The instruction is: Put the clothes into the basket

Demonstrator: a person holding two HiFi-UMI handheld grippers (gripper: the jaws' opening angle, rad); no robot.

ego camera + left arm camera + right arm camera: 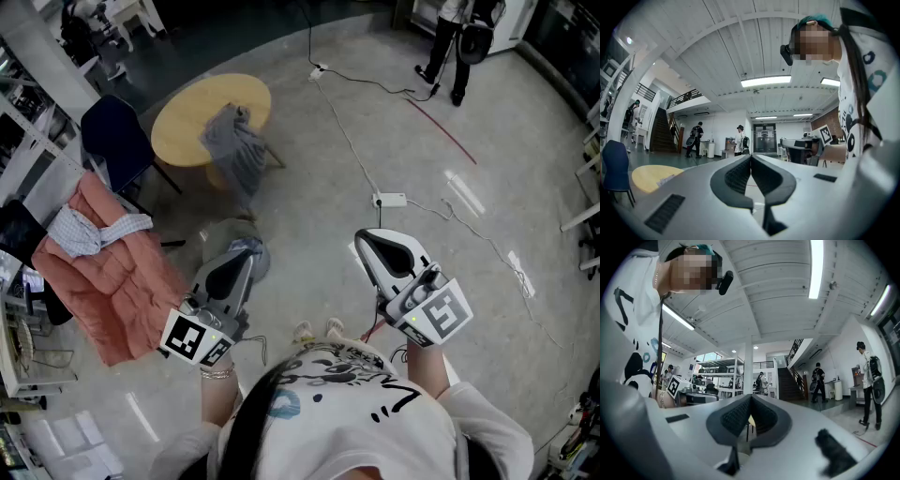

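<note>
- Far left, the pink garment point(108, 281) lies spread out flat, with a pale cloth point(86, 230) bunched on its upper end.
- Just above them stands a dark blue chair point(117, 141), beside the round yellow table point(187, 127).
- A grey garment point(234, 150) is draped over the table's right edge and hangs down toward the floor. It is well apart from both grippers.
- On to the left gripper point(246, 251), held low and level in front of the person. In its own view the left gripper point(751, 158) has its jaws pressed together at the tips, with nothing between them.
- A grey shape point(225, 232) sits on the floor just past those tips. I cannot tell whether it is the basket.
- Now the right gripper point(364, 237), beside the left one and apart from it, tipped very slightly upward. In its own view the right gripper point(750, 398) is closed tip to tip, and it is empty too.
- Past it, a white power strip point(391, 200) lies on the floor, and a cable point(352, 141) runs up from it.
- Top right, a person point(450, 47) stands on the far side of the floor.
</note>
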